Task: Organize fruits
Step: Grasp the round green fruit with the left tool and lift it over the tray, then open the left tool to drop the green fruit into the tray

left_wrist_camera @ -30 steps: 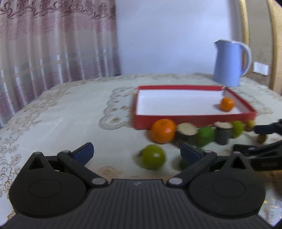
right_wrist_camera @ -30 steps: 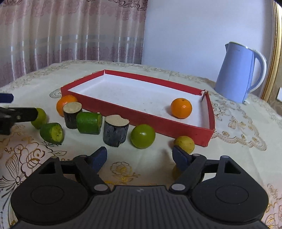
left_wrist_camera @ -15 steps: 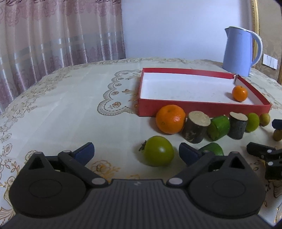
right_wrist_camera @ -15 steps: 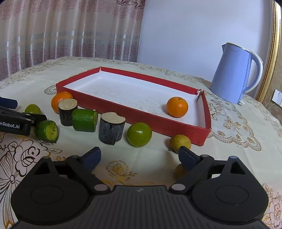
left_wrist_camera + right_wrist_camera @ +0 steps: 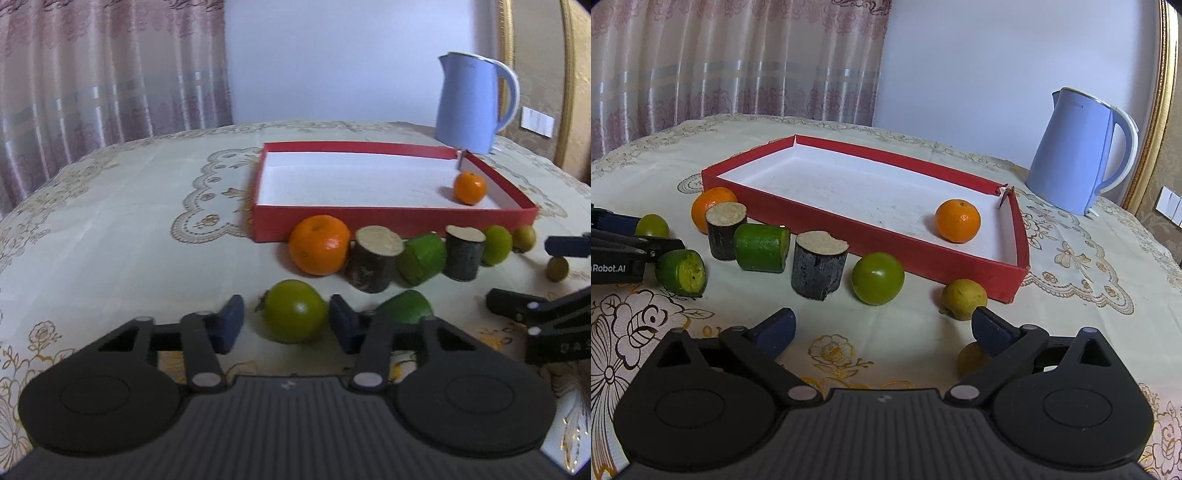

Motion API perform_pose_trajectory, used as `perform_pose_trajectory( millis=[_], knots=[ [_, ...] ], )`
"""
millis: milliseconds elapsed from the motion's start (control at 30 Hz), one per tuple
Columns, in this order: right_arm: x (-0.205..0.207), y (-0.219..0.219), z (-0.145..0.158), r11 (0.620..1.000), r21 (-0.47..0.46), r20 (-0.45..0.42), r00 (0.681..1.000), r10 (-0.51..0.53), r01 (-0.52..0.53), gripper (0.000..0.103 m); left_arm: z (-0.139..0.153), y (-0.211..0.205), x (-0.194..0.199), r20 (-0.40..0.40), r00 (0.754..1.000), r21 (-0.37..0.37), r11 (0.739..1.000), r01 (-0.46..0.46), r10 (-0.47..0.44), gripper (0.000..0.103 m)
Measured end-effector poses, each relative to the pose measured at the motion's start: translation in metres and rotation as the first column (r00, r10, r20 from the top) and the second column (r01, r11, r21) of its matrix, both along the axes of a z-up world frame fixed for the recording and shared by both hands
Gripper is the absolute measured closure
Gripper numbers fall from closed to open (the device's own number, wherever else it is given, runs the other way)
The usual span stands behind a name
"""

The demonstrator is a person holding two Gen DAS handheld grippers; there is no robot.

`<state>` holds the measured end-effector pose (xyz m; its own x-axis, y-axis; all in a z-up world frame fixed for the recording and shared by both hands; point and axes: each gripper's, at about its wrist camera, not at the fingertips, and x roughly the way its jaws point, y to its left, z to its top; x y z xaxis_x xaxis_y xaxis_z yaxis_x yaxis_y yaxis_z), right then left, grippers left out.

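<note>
A red tray point(image 5: 391, 223) point(image 5: 857, 236) holds one small orange point(image 5: 470, 187) point(image 5: 957, 220). In front of it lie a big orange point(image 5: 319, 244), two dark cut stubs point(image 5: 373, 264) point(image 5: 818, 269), green cut pieces point(image 5: 421, 264) point(image 5: 681, 271), green round fruits and small yellowish fruits point(image 5: 964, 298). My left gripper point(image 5: 286, 322) is open, its pads on either side of a green round fruit point(image 5: 293, 315), with a gap each side. My right gripper point(image 5: 882, 330) is open and empty; a yellowish fruit point(image 5: 971, 358) sits under its right finger.
A light blue kettle point(image 5: 472, 103) point(image 5: 1078, 155) stands behind the tray's right end. The table has a cream embroidered cloth point(image 5: 110, 221). A curtain hangs at the back left. Each gripper shows at the edge of the other's view.
My left gripper has moved forward and its fingers have narrowed around the green round fruit, which now lies between the pads. My right gripper has shifted slightly nearer the yellowish fruits.
</note>
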<state>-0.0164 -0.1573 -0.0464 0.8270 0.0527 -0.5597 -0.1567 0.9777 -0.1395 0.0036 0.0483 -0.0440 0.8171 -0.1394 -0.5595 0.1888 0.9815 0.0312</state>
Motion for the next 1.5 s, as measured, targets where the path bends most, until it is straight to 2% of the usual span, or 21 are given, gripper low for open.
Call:
perform_pose_trajectory(
  millis=[200, 533, 733, 1033, 1200, 1333, 1500],
  knots=[
    [0.001, 0.001, 0.000, 1.000, -0.004, 0.000, 1.000, -0.001, 0.001, 0.000, 0.000, -0.003, -0.001, -0.001, 1.000, 0.008, 1.000, 0.015, -0.015, 0.068],
    [0.001, 0.000, -0.001, 1.000, -0.006, 0.000, 1.000, -0.001, 0.001, 0.000, 0.002, -0.001, 0.002, 0.009, 1.000, -0.007, 1.000, -0.006, 0.006, 0.070],
    [0.001, 0.000, -0.001, 1.000, -0.005, 0.000, 1.000, -0.001, 0.001, 0.000, 0.020, -0.003, 0.010, 0.044, 0.999, -0.027, 1.000, -0.008, 0.010, 0.070],
    [0.001, -0.001, 0.000, 1.000, -0.005, -0.001, 1.000, -0.001, 0.001, 0.000, 0.055, -0.027, 0.071, 0.110, 0.994, -0.031, 0.999, 0.016, -0.012, 0.069],
    [0.001, -0.001, 0.000, 1.000, -0.005, 0.000, 1.000, -0.001, 0.001, 0.000, 0.051, -0.044, 0.122, 0.073, 0.997, -0.014, 1.000, 0.003, -0.002, 0.069],
    [0.001, -0.001, 0.000, 1.000, -0.005, -0.001, 1.000, -0.001, 0.001, 0.000, 0.040, -0.055, 0.159, 0.008, 1.000, 0.009, 1.000, 0.001, -0.001, 0.069],
    [0.001, 0.000, 0.000, 1.000, -0.006, -0.001, 1.000, -0.001, 0.001, 0.000, 0.028, -0.061, 0.177, -0.038, 0.999, 0.035, 0.999, -0.006, 0.007, 0.069]
  ],
)
